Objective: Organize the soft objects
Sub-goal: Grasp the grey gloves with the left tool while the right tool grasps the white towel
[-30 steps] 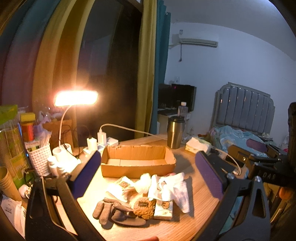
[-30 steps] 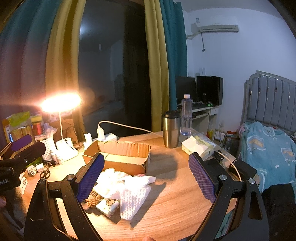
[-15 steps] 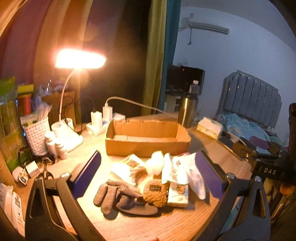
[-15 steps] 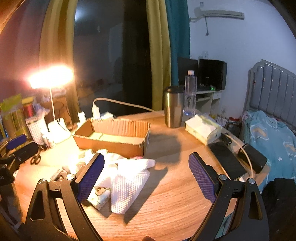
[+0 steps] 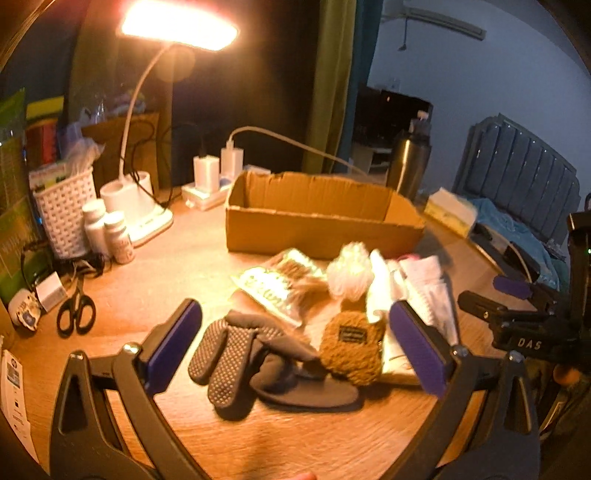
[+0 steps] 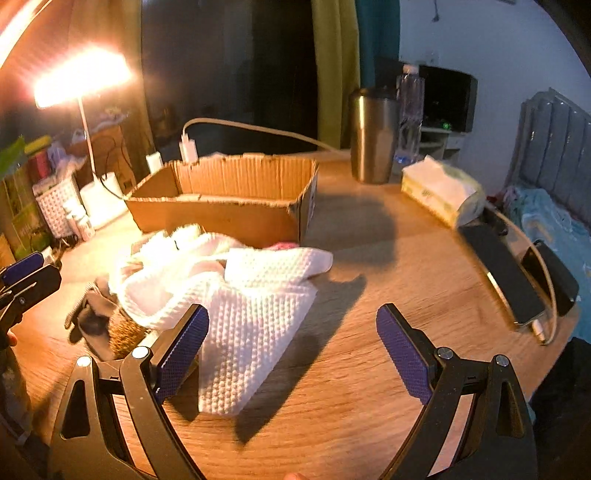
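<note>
The round wooden worktop carries a soft-object pile at frame centre, just before the cardboard box. Left claw and right claw are both released, empty. Lit lamp upper left; bed right.

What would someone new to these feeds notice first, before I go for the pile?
The glaring desk lamp at the table's back left dominates. Below it, an open cardboard box stands mid-table, with soft things heaped in front: grey gloves, a brown fuzzy pouch and a white waffle cloth. Both the left gripper and right gripper hover open, holding nothing.
</note>
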Demonstrator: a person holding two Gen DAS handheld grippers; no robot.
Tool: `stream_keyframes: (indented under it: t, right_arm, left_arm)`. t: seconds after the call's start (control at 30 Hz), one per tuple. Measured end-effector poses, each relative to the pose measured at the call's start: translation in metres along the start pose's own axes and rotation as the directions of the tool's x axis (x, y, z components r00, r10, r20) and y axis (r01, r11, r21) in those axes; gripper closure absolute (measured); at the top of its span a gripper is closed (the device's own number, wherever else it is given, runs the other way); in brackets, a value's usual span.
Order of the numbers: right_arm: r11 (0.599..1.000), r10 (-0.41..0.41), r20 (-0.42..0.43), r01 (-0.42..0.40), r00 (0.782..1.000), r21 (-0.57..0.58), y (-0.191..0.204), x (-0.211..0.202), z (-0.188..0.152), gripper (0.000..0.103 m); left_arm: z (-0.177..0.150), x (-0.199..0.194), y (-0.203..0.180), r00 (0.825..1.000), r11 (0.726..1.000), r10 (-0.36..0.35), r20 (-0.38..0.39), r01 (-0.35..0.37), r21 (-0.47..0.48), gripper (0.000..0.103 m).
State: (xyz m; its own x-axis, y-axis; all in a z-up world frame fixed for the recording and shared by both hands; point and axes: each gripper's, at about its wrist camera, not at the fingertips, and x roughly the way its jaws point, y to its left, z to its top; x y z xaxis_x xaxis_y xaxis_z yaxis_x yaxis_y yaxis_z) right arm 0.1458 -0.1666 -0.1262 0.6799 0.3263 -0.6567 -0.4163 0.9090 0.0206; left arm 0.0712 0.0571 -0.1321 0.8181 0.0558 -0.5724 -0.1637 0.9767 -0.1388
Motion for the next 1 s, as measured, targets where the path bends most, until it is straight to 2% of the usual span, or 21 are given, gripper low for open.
stream_keyframes:
  t: [0.17, 0.43, 0.63, 0.7, 0.8, 0.87, 1.0]
  right_arm:
    - [0.999, 0.035, -0.049, -0.036, 0.998, -0.006, 0.004, 0.016, -0.005, 0.009]
    - [0.996, 0.075, -0.090, -0.078, 0.993, -0.036, 0.015, 0.027, -0.007, 0.009]
    - [0.992, 0.121, -0.104, -0.123, 0.987, -0.010, 0.006, 0.027, -0.007, 0.027]
    - [0.992, 0.122, -0.108, -0.124, 0.987, -0.008, 0.001, 0.027, -0.008, 0.045]
    - [0.995, 0.102, -0.127, -0.104, 0.987, -0.004, -0.006, 0.032, -0.011, 0.066]
    - [0.996, 0.087, -0.131, -0.086, 0.988, 0.011, -0.013, 0.034, -0.013, 0.076]
    - [0.995, 0.093, -0.118, -0.090, 0.989, 0.033, -0.022, 0.032, -0.011, 0.077]
  left_arm:
    - [-0.005, 0.016, 0.005, 0.999, 1.000, 0.008, -0.046, -0.009, -0.007, 0.001]
    - [-0.009, 0.026, 0.004, 0.997, 1.000, 0.012, -0.075, -0.012, 0.000, 0.001]
    - [-0.011, 0.030, 0.003, 0.995, 1.000, 0.016, -0.094, -0.016, 0.004, 0.001]
    - [-0.011, 0.031, 0.001, 0.995, 1.000, 0.016, -0.095, -0.015, 0.008, 0.001]
    - [-0.010, 0.032, -0.002, 0.995, 1.000, 0.015, -0.094, -0.013, 0.014, 0.001]
    - [-0.010, 0.033, -0.002, 0.995, 1.000, 0.015, -0.096, -0.014, 0.016, 0.001]
    - [-0.011, 0.035, -0.001, 0.994, 1.000, 0.022, -0.103, -0.021, 0.012, 0.001]
